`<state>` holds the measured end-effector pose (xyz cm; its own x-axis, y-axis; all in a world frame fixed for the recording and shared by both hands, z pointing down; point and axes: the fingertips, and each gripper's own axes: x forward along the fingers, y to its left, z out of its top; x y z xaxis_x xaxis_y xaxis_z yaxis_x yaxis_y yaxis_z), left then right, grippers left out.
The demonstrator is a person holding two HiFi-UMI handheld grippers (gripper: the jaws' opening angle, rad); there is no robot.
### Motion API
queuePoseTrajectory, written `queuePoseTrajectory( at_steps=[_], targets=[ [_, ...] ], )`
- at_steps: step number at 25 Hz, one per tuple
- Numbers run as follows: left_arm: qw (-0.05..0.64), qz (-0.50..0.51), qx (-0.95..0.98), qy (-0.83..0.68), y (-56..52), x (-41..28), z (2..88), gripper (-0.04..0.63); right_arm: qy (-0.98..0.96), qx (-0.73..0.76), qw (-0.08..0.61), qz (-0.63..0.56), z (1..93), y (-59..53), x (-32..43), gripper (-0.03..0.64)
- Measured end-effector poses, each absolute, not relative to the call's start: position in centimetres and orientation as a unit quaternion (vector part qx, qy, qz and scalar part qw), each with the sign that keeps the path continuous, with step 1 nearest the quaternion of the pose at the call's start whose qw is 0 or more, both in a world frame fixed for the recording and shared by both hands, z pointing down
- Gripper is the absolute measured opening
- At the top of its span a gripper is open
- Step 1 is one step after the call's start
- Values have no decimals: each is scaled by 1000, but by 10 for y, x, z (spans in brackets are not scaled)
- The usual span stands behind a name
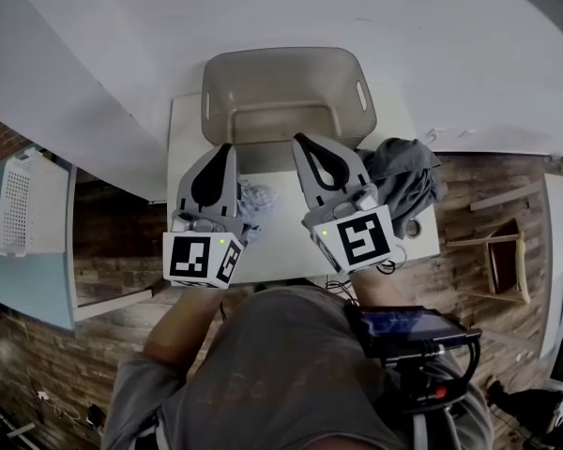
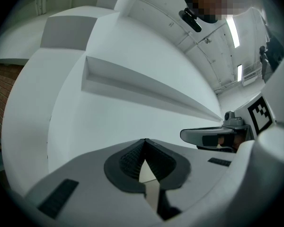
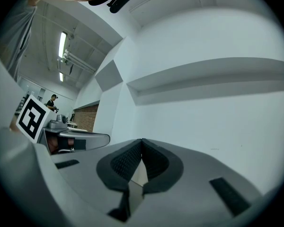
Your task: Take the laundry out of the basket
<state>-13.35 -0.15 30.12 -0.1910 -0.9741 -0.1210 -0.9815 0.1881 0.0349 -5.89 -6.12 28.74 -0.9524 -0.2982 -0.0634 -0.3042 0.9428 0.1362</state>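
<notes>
A dark grey heap of laundry (image 1: pixel 408 181) lies at the right edge of the white table (image 1: pixel 281 242), just beside the right gripper (image 1: pixel 305 143). A pale crumpled cloth (image 1: pixel 255 198) lies between that gripper and the left gripper (image 1: pixel 223 153). The basket (image 1: pixel 280 82) stands at the far edge. Both grippers are pressed together and hold nothing.

Dim, muted frames; strong fisheye bending and dark corners.

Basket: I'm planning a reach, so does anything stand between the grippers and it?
Nothing visible does. The left gripper and right gripper, both shut, have their tips at the near rim of the basket; grey laundry lies off to the right.
</notes>
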Motion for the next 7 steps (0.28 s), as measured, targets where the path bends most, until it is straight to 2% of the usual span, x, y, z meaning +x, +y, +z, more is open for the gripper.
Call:
queuePoseTrajectory(
  at_steps=[7],
  targets=[
    [34, 50, -633, 772, 0, -137, 303, 8, 985, -153, 24, 71, 289, -61, -61, 8]
  ],
)
